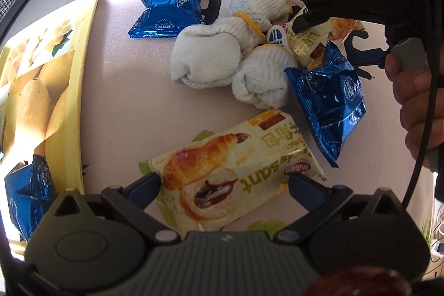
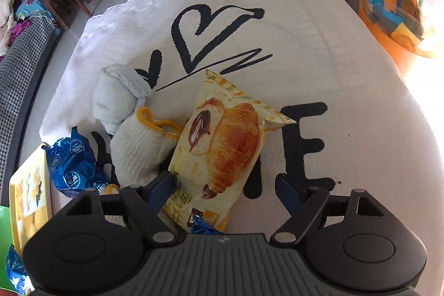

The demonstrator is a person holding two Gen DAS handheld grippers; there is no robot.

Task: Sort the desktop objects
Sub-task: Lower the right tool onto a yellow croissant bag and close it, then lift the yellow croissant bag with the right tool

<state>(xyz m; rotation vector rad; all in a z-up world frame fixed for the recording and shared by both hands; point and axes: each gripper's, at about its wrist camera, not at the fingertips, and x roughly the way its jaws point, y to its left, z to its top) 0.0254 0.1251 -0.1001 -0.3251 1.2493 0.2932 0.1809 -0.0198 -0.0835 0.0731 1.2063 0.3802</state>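
Note:
My left gripper [image 1: 224,181] points down at a croissant packet [image 1: 236,171] that lies flat on the cloth. Its blue fingers [image 1: 149,182] stand wide at the packet's two ends without squeezing it. My right gripper [image 2: 226,187] is open over a second croissant packet [image 2: 219,151]; its left finger touches the packet's edge and its right finger [image 2: 288,190] stands apart on bare cloth. In the left wrist view the right gripper [image 1: 305,21] hangs over that second packet [image 1: 319,38], a hand behind it. Rolled white gloves [image 1: 205,57] with yellow cuffs and blue foil packets [image 1: 166,4] lie between.
A yellow tray [image 1: 75,101] at the left edge holds snack packets and a blue one [image 1: 27,185]. An orange basket [image 2: 388,27] with blue and yellow wrappers stands at the table's far right. The white cloth [image 2: 347,74] bears a black heart and letters. Floor and chairs lie beyond.

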